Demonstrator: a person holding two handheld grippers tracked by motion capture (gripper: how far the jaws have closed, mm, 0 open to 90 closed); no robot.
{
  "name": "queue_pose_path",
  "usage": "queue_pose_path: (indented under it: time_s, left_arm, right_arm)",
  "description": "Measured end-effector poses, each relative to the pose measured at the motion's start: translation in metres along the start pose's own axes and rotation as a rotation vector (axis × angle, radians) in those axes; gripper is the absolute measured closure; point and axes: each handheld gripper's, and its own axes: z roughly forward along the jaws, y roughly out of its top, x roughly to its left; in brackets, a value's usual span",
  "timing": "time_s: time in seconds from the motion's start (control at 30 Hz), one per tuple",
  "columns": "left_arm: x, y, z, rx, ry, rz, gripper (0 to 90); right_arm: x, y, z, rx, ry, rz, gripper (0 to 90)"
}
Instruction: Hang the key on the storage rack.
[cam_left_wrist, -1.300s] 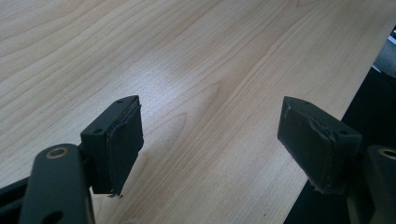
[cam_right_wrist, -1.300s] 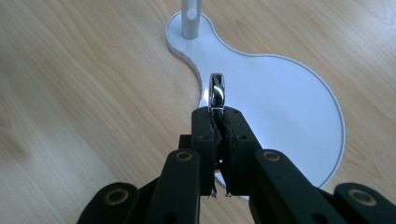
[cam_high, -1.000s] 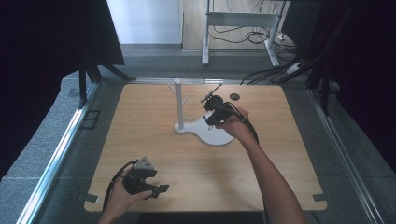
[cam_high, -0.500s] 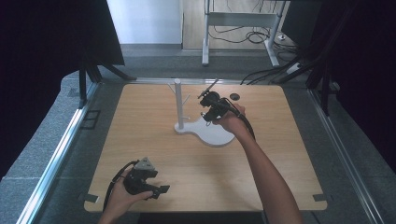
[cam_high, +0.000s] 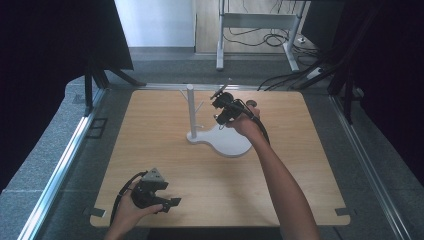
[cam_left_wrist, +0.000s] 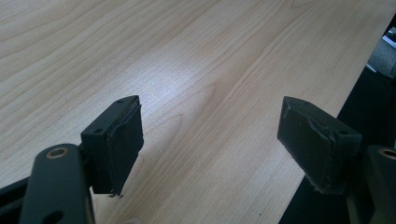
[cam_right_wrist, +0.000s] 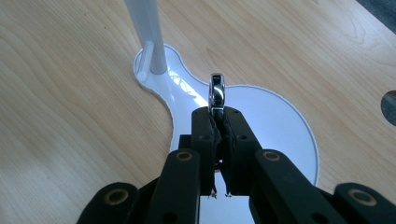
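Even daylight on the table (cam_high: 150, 150), dark surrounds, glare on the white stand base (cam_right_wrist: 275, 121), sharp focus.

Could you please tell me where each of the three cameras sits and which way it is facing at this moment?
High view: above the person's side, looking forward and down on the wooden table; both forearms, the left hand-held gripper and the right hand-held gripper show.
Left gripper view: rides the left hand-held gripper, looking along its open jaws at bare tabletop near the edge.
Right gripper view: rides the right hand-held gripper, looking down at the white stand; its jaws pinch a shiny metal ring.
Shared: the high and right gripper views both show the stand.
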Motion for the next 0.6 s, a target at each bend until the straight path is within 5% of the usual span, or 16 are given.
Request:
queue_pose_path:
  time_s: [0.6]
  left_arm:
    - [0.0, 0.0, -0.003, -0.01, -0.005, 0.001, 22.9]
  right_arm:
    - [-0.004, 0.022, 0.012, 0.023, -0.001, 0.012, 84.0]
